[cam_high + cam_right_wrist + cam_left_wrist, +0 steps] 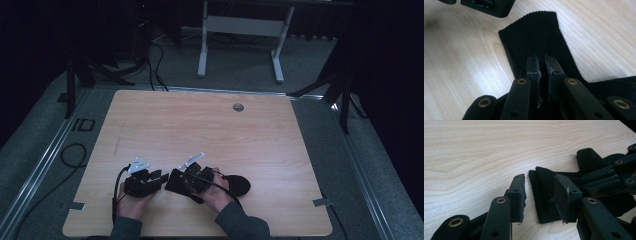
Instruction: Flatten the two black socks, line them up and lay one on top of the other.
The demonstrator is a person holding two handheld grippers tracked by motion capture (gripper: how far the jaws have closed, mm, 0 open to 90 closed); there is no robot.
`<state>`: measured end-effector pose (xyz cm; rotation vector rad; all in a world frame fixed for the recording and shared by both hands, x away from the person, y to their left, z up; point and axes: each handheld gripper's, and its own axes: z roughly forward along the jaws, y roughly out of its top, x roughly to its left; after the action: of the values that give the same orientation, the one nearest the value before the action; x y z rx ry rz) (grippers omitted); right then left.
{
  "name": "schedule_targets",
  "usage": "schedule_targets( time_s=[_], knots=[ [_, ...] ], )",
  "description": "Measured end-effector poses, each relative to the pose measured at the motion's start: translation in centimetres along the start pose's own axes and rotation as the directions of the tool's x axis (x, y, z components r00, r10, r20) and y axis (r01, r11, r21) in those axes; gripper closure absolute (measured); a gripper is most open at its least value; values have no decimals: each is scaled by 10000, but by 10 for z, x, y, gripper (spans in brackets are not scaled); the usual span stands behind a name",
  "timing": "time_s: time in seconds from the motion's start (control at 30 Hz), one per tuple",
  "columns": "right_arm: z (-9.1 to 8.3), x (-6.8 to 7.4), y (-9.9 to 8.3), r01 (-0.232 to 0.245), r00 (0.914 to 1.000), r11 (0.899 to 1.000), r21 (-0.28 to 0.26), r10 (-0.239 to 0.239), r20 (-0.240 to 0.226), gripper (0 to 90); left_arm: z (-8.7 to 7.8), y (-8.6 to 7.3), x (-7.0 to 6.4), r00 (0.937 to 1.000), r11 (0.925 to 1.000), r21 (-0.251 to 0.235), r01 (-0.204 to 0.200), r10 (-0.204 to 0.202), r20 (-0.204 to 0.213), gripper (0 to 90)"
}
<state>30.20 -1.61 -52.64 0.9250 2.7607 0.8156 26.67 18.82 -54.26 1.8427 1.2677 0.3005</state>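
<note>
Right claw (542,65) pinches the black sock (534,37), flat on the counter (210,125) near the front edge. Left claw (539,192) is spread at its cuff. Risk: closing early catches one layer and bunches it.

Wooden table (210,125) with a round grommet (238,107) near its far edge; white desk frame (242,30) beyond; grey carpet (45,150); cables (155,65) at the back left.
</note>
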Motion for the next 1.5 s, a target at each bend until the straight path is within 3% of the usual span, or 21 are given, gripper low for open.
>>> schedule_targets(
  time_s=[0.4, 0.57, 0.67, 0.83, 0.9, 1.0, 1.2, 1.33, 1.5],
  knots=[
    [6, 0, -3, -47, 9996, 10000, 52, 48, -265, 772, 14, 4, -6, 9976, 9971, 391, -657, 649, 229, 717],
    [8, 0, -4, -15, 9991, 10000, 92, 19, -424, 717, 19, 5, -11, 9939, 9932, 474, -1064, 1049, 344, 769],
    [8, 0, -4, 50, 9984, 10000, 74, -45, -572, 655, 25, 4, -15, 9900, 9854, 956, -1409, 1410, 59, 828],
    [-2, -2, -4, 204, 9965, 9990, -386, -235, -800, 573, 27, 3, -16, 9869, 9798, 1205, -1597, 1613, -40, 873],
    [-12, -6, -3, 306, 9971, 9974, -659, -350, -669, 553, 27, 3, -17, 9864, 9788, 1247, -1623, 1644, -68, 878],
    [-30, -19, -2, 158, 9991, 9944, -1046, -199, -385, 546, 28, 3, -19, 9847, 9769, 1287, -1706, 1739, -148, 880],
    [-59, -51, -10, -570, 9971, 9875, -1467, 637, 411, 590, 28, 3, -19, 9851, 9766, 1341, -1679, 1712, -137, 881],
    [-59, -68, -27, -1163, 9889, 9845, -1310, 1270, 771, 620, 28, 3, -18, 9852, 9761, 1378, -1678, 1709, -110, 881],
    [-44, -75, -45, -1713, 9797, 9822, -773, 1781, 925, 622, 28, 2, -19, 9858, 9768, 1377, -1642, 1676, -132, 881]
  ],
)
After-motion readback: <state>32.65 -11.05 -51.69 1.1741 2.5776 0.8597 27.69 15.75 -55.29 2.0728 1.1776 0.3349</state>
